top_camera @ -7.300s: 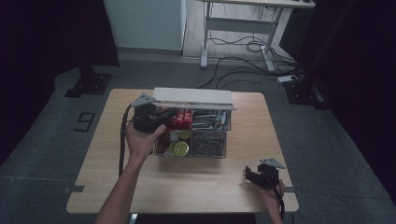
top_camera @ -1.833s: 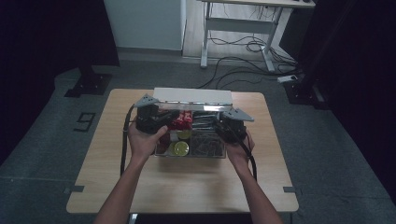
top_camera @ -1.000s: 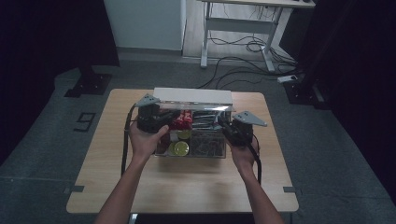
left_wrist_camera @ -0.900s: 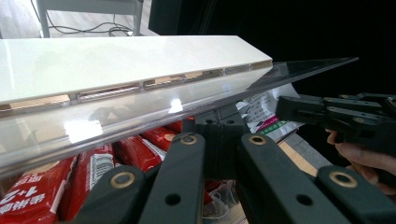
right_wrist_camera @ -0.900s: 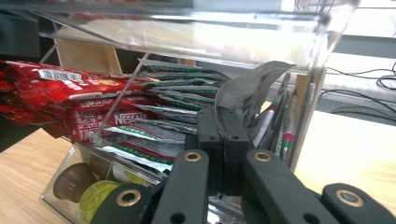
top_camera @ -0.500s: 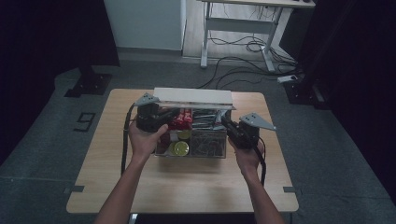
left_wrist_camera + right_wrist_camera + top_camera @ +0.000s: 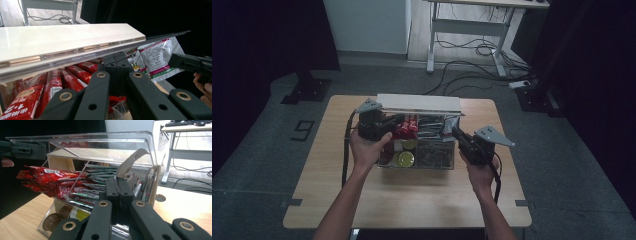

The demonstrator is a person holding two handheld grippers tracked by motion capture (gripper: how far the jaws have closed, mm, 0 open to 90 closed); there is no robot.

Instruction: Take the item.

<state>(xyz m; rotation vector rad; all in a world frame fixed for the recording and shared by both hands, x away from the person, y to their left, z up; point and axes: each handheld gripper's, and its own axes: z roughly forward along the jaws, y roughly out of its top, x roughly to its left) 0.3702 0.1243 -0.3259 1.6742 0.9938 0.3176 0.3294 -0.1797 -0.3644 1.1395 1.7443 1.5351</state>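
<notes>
A clear plastic organiser box [image 7: 453, 161] with a white lid [image 7: 419, 104] raised at its back stands mid-table. It holds red sachets [image 7: 408, 126], green sachets [image 7: 96, 176], round coffee pods [image 7: 405, 159] and a white printed packet [image 7: 156, 56]. My left gripper [image 7: 396, 120] is shut, its jaws reaching in from the box's left over the red sachets [image 7: 53, 82], just under the lid's edge [image 7: 75, 51]. My right gripper [image 7: 457, 132] is shut with nothing between its jaws, which point at the box's right end, close to the packets [image 7: 140, 186] there.
The wooden table [image 7: 412, 200] has bare surface in front of the box and to either side. Behind the table stand a white cabinet [image 7: 367, 25] and a desk frame with cables [image 7: 472, 47] on the floor.
My right gripper has drifted to the right, off the box's top toward its right end. The left gripper has stayed put over the red sachets.
</notes>
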